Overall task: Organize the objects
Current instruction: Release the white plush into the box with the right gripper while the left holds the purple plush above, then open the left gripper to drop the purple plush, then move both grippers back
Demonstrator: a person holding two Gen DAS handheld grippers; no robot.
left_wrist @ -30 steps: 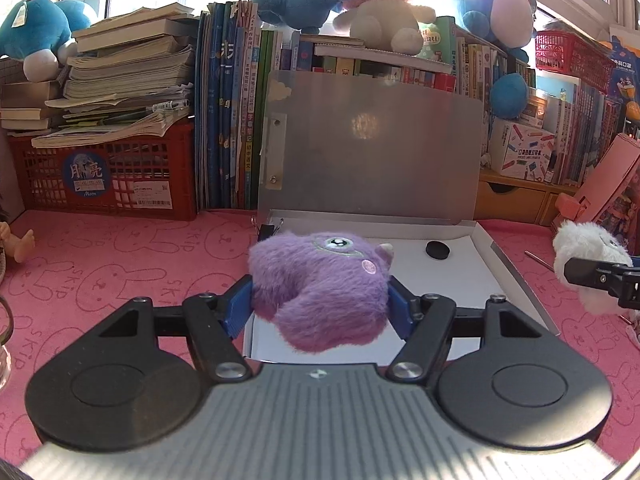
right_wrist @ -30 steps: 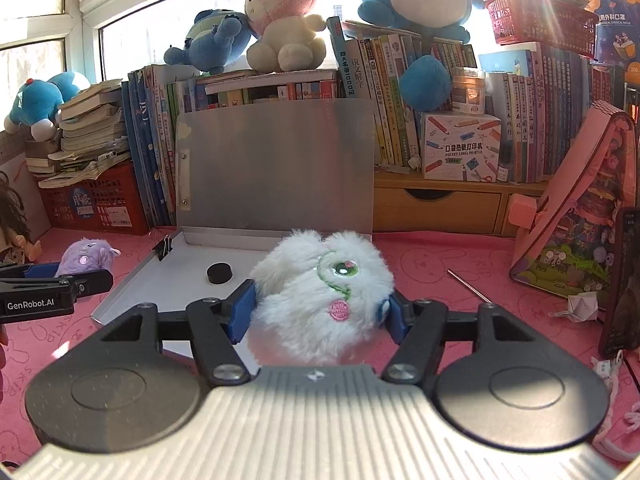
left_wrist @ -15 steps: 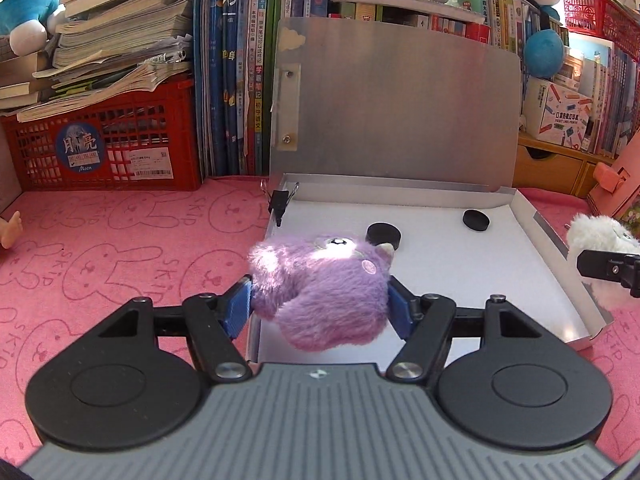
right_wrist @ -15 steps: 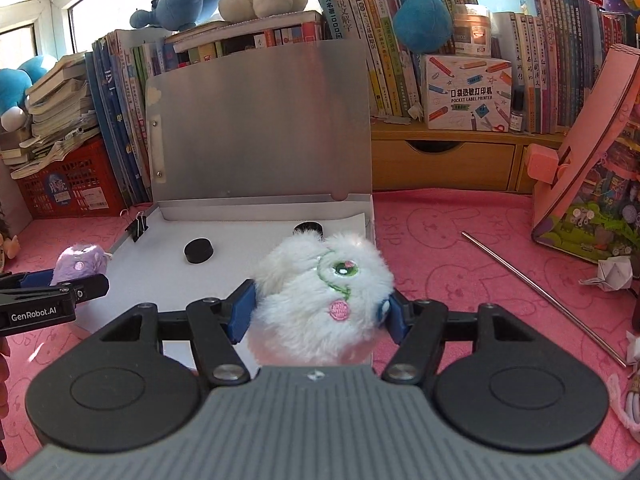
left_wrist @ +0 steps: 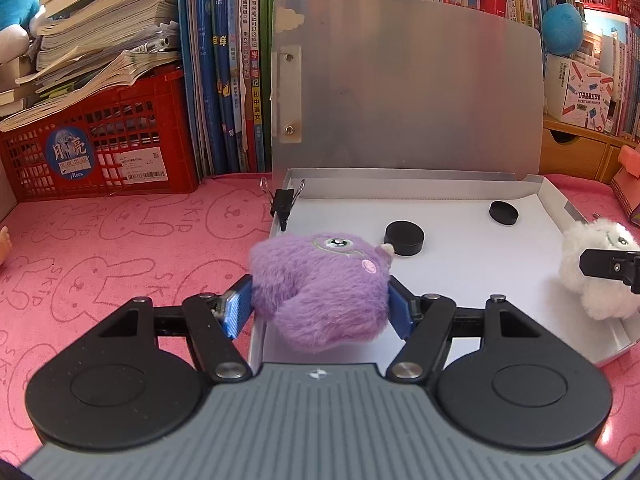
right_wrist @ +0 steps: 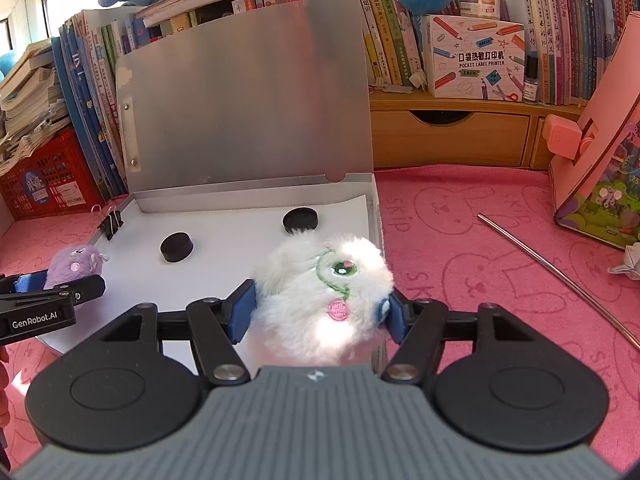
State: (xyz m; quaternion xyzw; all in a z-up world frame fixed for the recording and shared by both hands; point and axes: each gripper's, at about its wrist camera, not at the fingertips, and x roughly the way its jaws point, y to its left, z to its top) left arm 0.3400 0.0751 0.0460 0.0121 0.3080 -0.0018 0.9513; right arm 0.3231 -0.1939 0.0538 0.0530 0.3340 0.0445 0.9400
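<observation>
My left gripper (left_wrist: 320, 308) is shut on a purple plush toy (left_wrist: 320, 280), held just over the near left edge of an open silver box (left_wrist: 552, 200) with a white floor. In the right wrist view my right gripper (right_wrist: 320, 312) holds a white plush toy (right_wrist: 320, 288) over the box's right edge (right_wrist: 374, 208). Its jaws are closing, and the blue pads press into the fur. Each view also catches the other toy: the white one (left_wrist: 592, 276) at the right, the purple one (right_wrist: 76, 264) at the left. Two black discs (left_wrist: 404, 237) (left_wrist: 503, 213) lie inside the box.
The box lid (left_wrist: 400, 80) stands upright against a row of books. A binder clip (left_wrist: 282, 204) grips the box's left rim. A red crate (left_wrist: 100, 144) stands at the left. On the pink mat (right_wrist: 460, 240) to the right lie a metal rod (right_wrist: 560, 276) and a pink house-shaped box (right_wrist: 600, 160).
Both grippers have come forward and down towards the box, each still carrying its toy. The box now looks nearer, and both discs show in the left wrist view.
</observation>
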